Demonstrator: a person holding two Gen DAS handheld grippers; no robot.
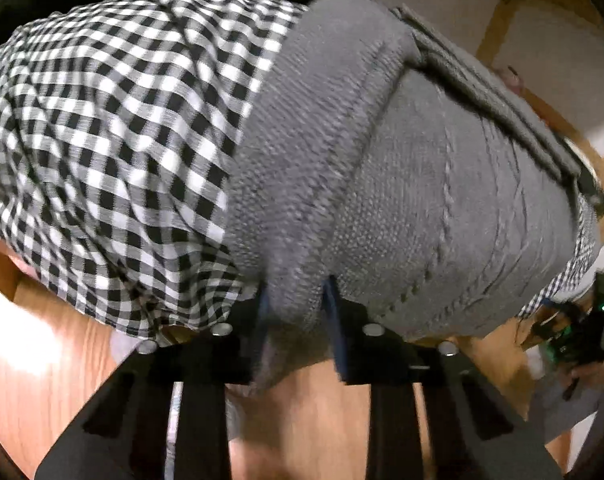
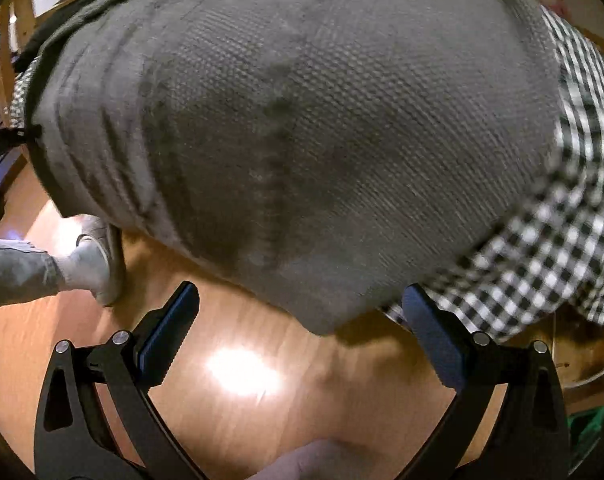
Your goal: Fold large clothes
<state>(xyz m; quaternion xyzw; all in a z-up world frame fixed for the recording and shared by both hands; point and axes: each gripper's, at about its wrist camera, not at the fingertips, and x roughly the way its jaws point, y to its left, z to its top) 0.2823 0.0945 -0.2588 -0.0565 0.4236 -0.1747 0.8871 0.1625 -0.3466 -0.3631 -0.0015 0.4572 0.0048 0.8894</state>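
A grey knit sweater (image 1: 422,200) hangs off the table edge, over a black-and-white checked cloth (image 1: 102,140). My left gripper (image 1: 296,320) is shut on a fold of the sweater's lower edge. In the right wrist view the sweater (image 2: 302,120) fills the frame, with the checked cloth (image 2: 562,240) to its right. My right gripper (image 2: 298,320) is open, its blue pads (image 2: 170,332) on either side of the sweater's hanging lower edge, not touching it.
A wooden floor (image 2: 242,372) lies below with a bright light glare. A person's foot in a grey sock and slipper (image 2: 94,264) stands at the left. Wooden furniture frames (image 1: 502,20) stand behind. The other gripper device (image 1: 574,340) shows at the right.
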